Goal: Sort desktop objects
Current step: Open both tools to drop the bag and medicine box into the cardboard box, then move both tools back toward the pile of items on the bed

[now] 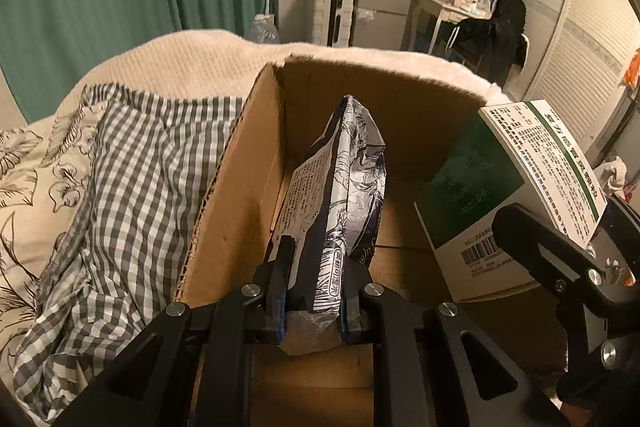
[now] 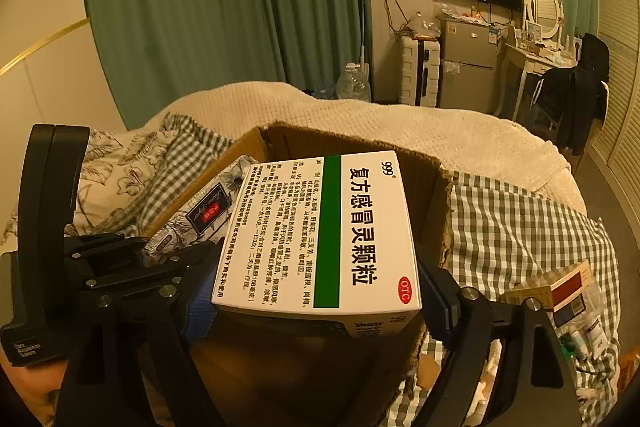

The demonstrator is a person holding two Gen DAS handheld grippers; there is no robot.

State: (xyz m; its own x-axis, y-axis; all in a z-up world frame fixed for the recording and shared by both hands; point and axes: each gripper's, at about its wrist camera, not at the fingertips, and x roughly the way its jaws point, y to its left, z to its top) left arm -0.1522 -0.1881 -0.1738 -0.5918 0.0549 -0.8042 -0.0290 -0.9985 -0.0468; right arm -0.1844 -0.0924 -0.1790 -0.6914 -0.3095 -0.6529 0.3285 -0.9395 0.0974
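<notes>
**Two loads over one carton**

Centre frame, the carton point(image 1: 248, 187) gapes on the bed. The right gripper point(image 2: 316, 307), jaws wide, clamps the medicine box point(image 2: 320, 227); the left gripper point(image 1: 316, 307), nearly closed, pinches the packet point(image 1: 344, 179). Crowded together, they could collide or snag the rim.

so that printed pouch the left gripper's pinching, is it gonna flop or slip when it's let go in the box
Probably floppy: the printed pouch is thin, creased film, pinched by its bottom edge in the left gripper. It looks light and likely slick, since the film is glossy. Released, it would probably slump inside the cardboard box.
</notes>
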